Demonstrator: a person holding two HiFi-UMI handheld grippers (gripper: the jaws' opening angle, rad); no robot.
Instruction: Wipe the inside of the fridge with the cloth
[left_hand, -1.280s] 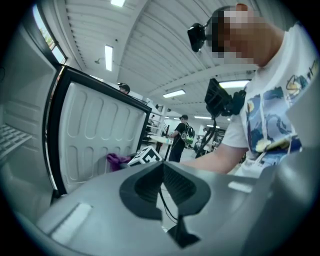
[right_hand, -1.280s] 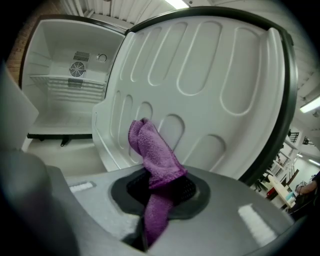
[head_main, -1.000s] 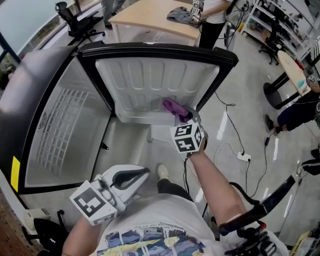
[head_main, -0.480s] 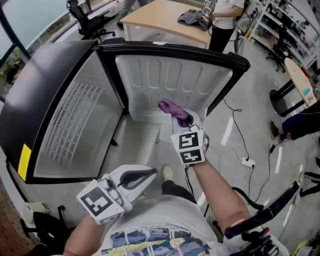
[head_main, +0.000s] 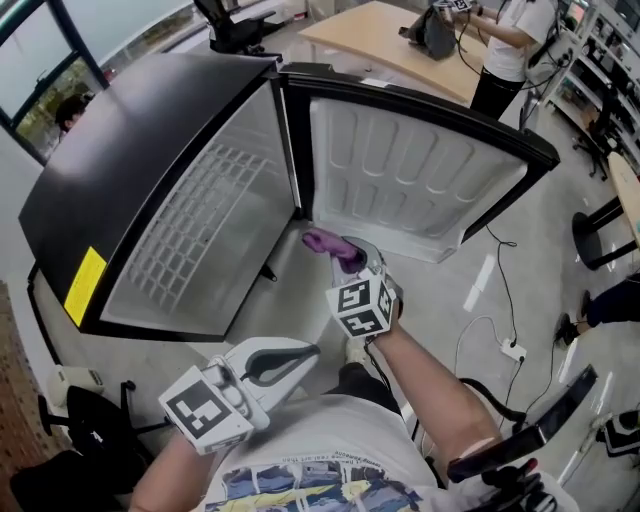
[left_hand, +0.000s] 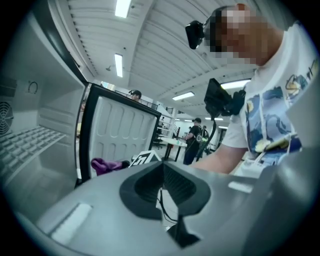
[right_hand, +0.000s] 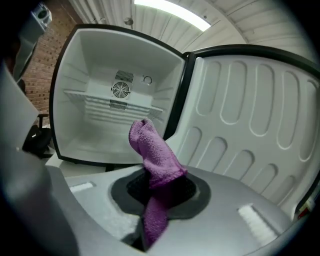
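The black fridge (head_main: 150, 150) stands open, with a white interior (right_hand: 115, 100) and a wire shelf (head_main: 195, 225) inside. Its door (head_main: 410, 180) swings out to the right, ribbed white lining facing me. My right gripper (head_main: 350, 258) is shut on a purple cloth (head_main: 328, 243), held low in front of the hinge between opening and door. In the right gripper view the cloth (right_hand: 152, 155) sticks up out of the jaws (right_hand: 160, 186) toward the fridge opening. My left gripper (head_main: 303, 352) hangs near my body, shut and holding nothing (left_hand: 162, 167).
The floor is grey concrete, with a cable and a power strip (head_main: 513, 350) to the right. A person (head_main: 505, 45) stands by a wooden table (head_main: 400, 45) behind the fridge. My shoe (head_main: 355, 352) shows below the right gripper. A fan vent (right_hand: 120, 90) is in the fridge's back wall.
The right gripper has carried the cloth left, from the lower part of the door lining to the hinge side near the opening. My view has swung toward the fridge. The left gripper has barely moved.
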